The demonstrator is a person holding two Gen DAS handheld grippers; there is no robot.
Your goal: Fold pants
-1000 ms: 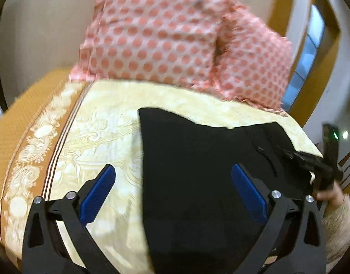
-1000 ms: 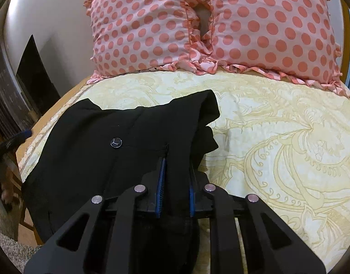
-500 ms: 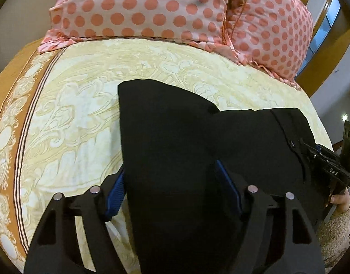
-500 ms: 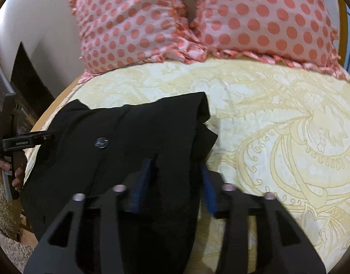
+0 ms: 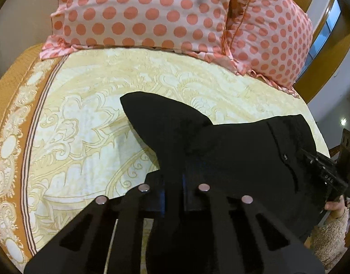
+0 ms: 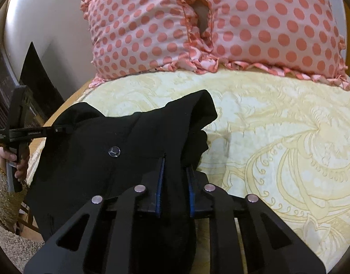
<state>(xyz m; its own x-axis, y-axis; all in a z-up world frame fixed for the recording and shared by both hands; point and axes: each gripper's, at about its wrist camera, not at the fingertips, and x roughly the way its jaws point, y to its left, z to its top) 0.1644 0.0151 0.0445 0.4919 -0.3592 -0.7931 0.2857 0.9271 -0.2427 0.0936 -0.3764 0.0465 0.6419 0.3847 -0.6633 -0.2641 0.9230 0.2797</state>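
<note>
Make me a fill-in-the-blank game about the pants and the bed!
1. The pants are colored ____.
2. The pillows have pink covers with a pattern of ____.
3. The right gripper has its jaws shut on the ____.
4. The pants lie on a yellow ____.

Missing words: black; dots; pants; bed
</note>
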